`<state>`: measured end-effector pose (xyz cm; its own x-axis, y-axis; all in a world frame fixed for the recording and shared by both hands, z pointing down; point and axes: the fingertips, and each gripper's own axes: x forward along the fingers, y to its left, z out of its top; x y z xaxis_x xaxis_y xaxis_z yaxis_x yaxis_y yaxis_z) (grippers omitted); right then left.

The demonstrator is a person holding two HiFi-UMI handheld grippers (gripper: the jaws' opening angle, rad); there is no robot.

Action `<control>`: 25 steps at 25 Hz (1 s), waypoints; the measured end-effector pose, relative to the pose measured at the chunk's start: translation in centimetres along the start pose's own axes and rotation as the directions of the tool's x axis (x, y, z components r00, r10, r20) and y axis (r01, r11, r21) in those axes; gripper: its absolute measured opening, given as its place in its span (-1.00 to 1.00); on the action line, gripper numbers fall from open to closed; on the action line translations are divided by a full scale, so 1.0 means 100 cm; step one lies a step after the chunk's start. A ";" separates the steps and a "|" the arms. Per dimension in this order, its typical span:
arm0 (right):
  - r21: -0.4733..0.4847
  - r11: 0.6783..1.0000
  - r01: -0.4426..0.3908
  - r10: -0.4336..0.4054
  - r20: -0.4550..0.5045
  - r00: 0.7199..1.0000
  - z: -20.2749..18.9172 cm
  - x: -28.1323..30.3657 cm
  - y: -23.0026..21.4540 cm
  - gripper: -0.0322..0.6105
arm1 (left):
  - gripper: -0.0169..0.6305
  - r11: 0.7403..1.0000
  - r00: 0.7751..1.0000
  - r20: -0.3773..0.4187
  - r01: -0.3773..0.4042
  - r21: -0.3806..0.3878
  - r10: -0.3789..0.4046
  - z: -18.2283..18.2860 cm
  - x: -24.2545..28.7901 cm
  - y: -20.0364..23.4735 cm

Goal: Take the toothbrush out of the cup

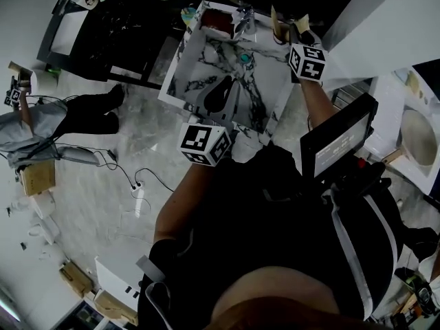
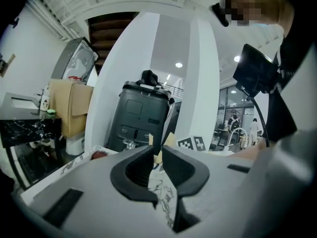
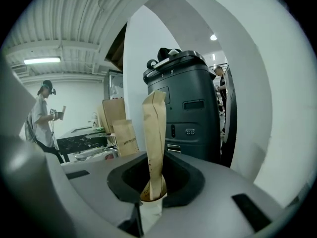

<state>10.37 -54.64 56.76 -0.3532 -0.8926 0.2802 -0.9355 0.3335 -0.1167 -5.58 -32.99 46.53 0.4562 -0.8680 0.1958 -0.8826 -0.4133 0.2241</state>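
Right gripper [image 3: 156,176] fingers pinch the paper-wrapped toothbrush [image 3: 154,128], upright in its white cup [image 3: 150,209]. Left gripper [image 2: 157,165] fingers narrow, empty, over the marble tabletop [image 2: 162,192]. 1 brown bag [image 3: 127,138] nearby, dark machine [image 3: 190,108] behind.

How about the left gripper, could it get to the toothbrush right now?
Probably yes. The left gripper points across the counter towards the toothbrush, whose paper wrap sticks up above the cup. But the right gripper is clamped on it low down, so only the top is free.
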 end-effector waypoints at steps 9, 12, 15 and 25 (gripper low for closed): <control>0.007 0.998 0.063 -0.063 0.080 0.995 0.053 -0.037 0.010 -0.73 | -0.78 0.991 0.988 0.077 0.131 0.023 -0.132 0.037 -0.004 0.003; 0.030 0.995 0.094 -0.097 0.119 0.988 0.072 -0.055 0.012 -0.73 | -0.78 0.987 0.984 0.076 0.161 0.007 -0.161 0.043 -0.002 0.011; 0.043 0.991 0.125 -0.130 0.153 0.980 0.089 -0.076 0.015 -0.73 | -0.78 0.981 0.978 0.071 0.196 0.006 -0.196 0.048 -0.002 0.014; 0.067 0.983 0.172 -0.182 0.198 0.963 0.121 -0.136 0.057 -0.73 | -0.92 0.932 0.928 0.084 0.361 0.042 -0.364 0.074 -0.009 0.009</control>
<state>9.99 -44.25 40.79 -0.1676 -0.9806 0.1020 -0.9795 0.1539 -0.1301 -7.59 -34.64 39.47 0.7347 -0.6781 0.0203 -0.6621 -0.7101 0.2397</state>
